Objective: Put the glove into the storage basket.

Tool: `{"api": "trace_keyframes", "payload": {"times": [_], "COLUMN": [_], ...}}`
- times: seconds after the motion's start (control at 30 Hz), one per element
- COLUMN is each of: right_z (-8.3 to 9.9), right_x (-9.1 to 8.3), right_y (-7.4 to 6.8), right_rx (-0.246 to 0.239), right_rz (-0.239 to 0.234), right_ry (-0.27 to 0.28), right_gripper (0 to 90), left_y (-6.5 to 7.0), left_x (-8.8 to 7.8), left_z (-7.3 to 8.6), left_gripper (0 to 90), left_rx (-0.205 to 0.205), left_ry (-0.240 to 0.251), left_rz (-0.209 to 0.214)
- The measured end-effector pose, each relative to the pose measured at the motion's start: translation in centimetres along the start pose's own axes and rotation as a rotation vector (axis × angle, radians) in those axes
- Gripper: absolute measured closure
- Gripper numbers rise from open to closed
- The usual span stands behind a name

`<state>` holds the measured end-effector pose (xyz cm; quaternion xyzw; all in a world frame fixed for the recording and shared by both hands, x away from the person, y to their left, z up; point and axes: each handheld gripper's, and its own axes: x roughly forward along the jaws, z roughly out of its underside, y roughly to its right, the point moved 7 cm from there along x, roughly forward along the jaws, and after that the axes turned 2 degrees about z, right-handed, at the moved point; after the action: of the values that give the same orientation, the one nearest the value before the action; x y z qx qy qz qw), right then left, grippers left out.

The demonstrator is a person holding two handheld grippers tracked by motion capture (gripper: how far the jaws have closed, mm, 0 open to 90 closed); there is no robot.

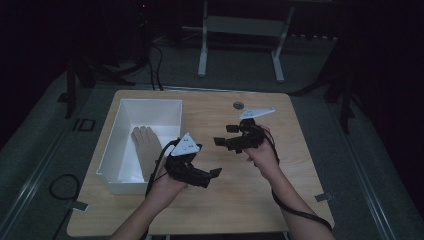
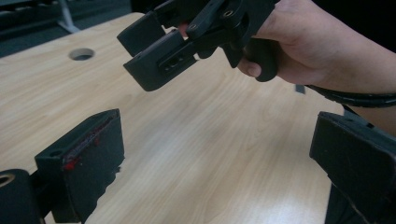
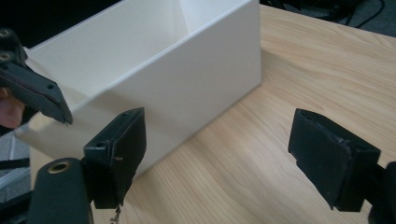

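Left fingers: your left gripper (image 1: 212, 173) hovers over the counter (image 1: 240, 200) with fingers spread, nothing between them.
Right fingers: your right gripper (image 1: 224, 135) is likewise spread and empty, aimed toward the white box (image 3: 196, 79).
Glove: one tan glove (image 1: 146, 142) lies flat inside the white box, at the counter's left side.
Progress: the glove looks already stowed; judging by this, little seems left beyond backing your hands away.
Count: two grippers, one box, one glove.
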<state>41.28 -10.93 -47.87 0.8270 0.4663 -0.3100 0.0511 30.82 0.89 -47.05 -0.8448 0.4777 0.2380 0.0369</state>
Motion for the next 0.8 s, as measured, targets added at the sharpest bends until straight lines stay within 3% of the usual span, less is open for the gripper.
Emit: {"api": "trace_keyframes", "payload": {"times": [0.4,0.8], "right_z": [3.7,7.5], "right_x": [-1.3,-1.3], "right_y": [1.6,3.2], "right_rx": [0.008,0.028], "right_rz": [0.019,0.029], "right_ry": [-0.014,-0.027], "right_gripper": [18.4,16.9], "left_y": [1.7,2.8], "left_x": [3.2,5.9], "left_z": [1.2,3.4], "left_gripper": [3.5,3.5], "left_rx": [0.025,0.056], "left_ry": [-0.034,-0.074], "left_rz": [0.081,0.116]}}
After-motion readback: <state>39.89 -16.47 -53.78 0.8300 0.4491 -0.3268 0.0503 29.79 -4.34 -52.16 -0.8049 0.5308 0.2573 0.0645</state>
